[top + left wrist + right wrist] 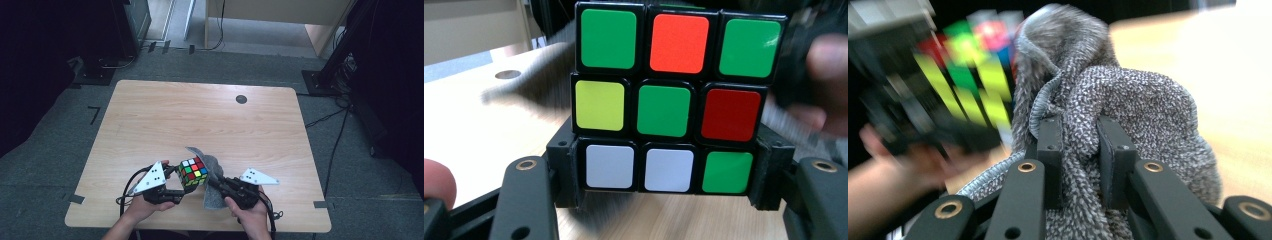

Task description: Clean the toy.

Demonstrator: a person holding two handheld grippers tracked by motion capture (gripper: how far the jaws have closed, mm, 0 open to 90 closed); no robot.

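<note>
A scrambled puzzle cube (192, 173) hangs just above the near part of the wooden table. My left gripper (179, 181) is shut on the cube (671, 97), with its jaws pressing the bottom layer from both sides. Right of the cube, my right gripper (214, 183) is shut on a grey knitted cloth (212, 172), and the cloth (1108, 110) bunches up between its black jaws. The cloth touches the cube's right side. In the right gripper view the cube (965, 75) is a blurred shape at upper left.
The table (200, 120) has a small dark round hole (241, 99) near its far edge. Grey carpet surrounds it, with dark stands and cables at the back and right. Hands hold both grippers at the near edge.
</note>
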